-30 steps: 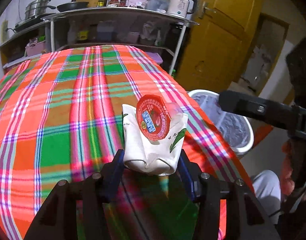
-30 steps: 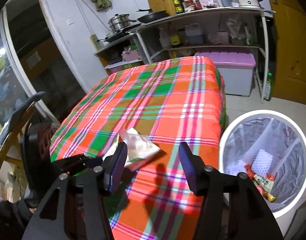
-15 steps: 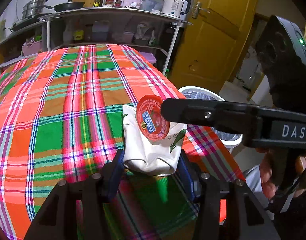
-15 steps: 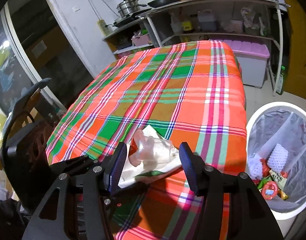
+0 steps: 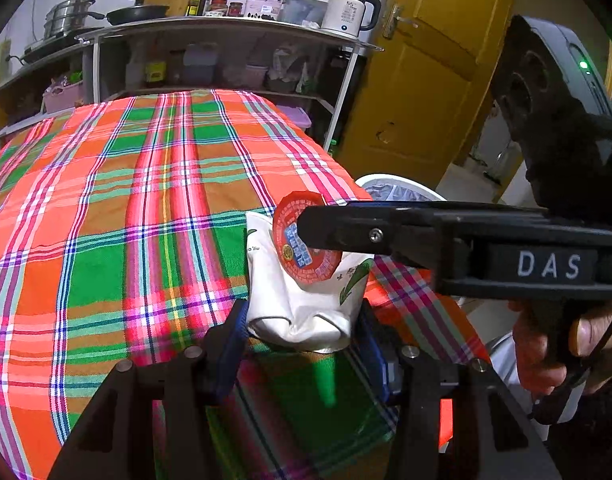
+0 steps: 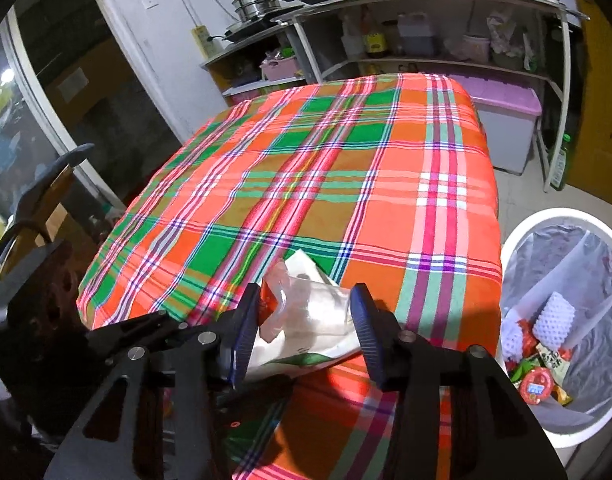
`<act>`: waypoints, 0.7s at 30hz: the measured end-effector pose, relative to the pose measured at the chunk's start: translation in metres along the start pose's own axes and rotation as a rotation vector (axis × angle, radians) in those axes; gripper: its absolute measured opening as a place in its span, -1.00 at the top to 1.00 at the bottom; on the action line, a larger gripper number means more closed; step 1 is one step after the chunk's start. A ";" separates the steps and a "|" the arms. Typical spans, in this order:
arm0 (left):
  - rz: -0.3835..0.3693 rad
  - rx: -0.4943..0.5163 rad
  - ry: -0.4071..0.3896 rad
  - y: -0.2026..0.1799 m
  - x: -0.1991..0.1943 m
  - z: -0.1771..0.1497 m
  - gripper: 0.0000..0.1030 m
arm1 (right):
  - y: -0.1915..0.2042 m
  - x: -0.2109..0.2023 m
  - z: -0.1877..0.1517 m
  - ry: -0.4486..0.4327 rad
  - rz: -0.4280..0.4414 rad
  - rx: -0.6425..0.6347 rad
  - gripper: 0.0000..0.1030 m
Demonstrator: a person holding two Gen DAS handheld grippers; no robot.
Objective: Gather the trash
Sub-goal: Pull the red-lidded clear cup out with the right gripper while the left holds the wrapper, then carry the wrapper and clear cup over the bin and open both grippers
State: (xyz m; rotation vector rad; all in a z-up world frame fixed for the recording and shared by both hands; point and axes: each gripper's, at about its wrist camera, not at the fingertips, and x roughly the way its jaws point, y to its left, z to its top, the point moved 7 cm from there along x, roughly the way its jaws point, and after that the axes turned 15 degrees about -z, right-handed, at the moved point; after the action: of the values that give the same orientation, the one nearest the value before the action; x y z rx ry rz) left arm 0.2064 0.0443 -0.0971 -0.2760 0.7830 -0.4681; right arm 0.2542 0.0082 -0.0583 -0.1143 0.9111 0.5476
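I see the table [image 5: 106, 208] covered in an orange, green and pink plaid with white and purple lines. The crumpled pouch [image 5: 302, 304] is white with green leaf marks, its round lid [image 5: 302, 240] red with blue print. My tongs are black with blue pads [image 6: 242, 332], the bin [image 6: 561, 432] white.

"DAS" on right gripper [image 5: 547, 266]; "55" on white kettle [image 5: 347, 14].

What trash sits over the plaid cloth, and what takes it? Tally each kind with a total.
white pouch: 1
red-lidded cup: 1
trash bin: 1
Total: 3
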 end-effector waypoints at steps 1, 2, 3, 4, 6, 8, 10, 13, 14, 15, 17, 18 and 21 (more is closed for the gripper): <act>0.002 0.001 0.001 0.000 0.000 0.000 -0.01 | 0.000 -0.001 -0.001 -0.002 -0.002 -0.004 0.09; 0.003 0.002 0.001 0.000 0.000 0.000 -0.01 | 0.001 -0.002 -0.001 -0.005 -0.002 -0.007 0.09; 0.004 0.002 0.001 0.000 0.000 0.000 -0.01 | 0.001 -0.003 -0.001 -0.010 -0.006 -0.007 0.09; 0.006 0.003 0.001 -0.001 0.000 0.000 -0.01 | 0.000 -0.006 0.000 -0.019 -0.012 -0.006 0.09; 0.009 0.006 0.000 -0.003 -0.002 0.000 -0.01 | -0.003 -0.013 0.002 -0.041 -0.020 0.001 0.09; 0.012 0.007 -0.002 -0.004 -0.004 0.000 -0.01 | -0.005 -0.021 0.004 -0.061 -0.027 0.008 0.09; 0.017 0.008 -0.009 -0.005 -0.007 0.001 -0.01 | -0.010 -0.029 0.006 -0.085 -0.041 0.017 0.09; 0.028 0.007 -0.022 -0.006 -0.011 0.002 -0.01 | -0.018 -0.040 0.007 -0.108 -0.053 0.040 0.09; 0.034 0.002 -0.029 -0.006 -0.014 0.003 -0.01 | -0.020 -0.043 0.008 -0.113 -0.056 0.046 0.09; 0.040 -0.003 -0.035 -0.006 -0.016 0.004 -0.01 | -0.023 -0.047 0.008 -0.119 -0.060 0.053 0.09; 0.050 -0.011 -0.046 -0.005 -0.019 0.006 -0.01 | -0.030 -0.054 0.007 -0.131 -0.068 0.070 0.09; 0.060 -0.018 -0.054 -0.005 -0.022 0.007 -0.01 | -0.032 -0.057 0.007 -0.135 -0.071 0.074 0.09; 0.083 -0.033 -0.072 -0.005 -0.029 0.009 -0.01 | -0.040 -0.067 0.005 -0.152 -0.082 0.088 0.09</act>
State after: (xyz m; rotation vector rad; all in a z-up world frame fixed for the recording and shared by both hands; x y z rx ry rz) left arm 0.1941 0.0549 -0.0714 -0.2881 0.7291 -0.3653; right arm 0.2452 -0.0512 -0.0086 -0.0296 0.7777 0.4337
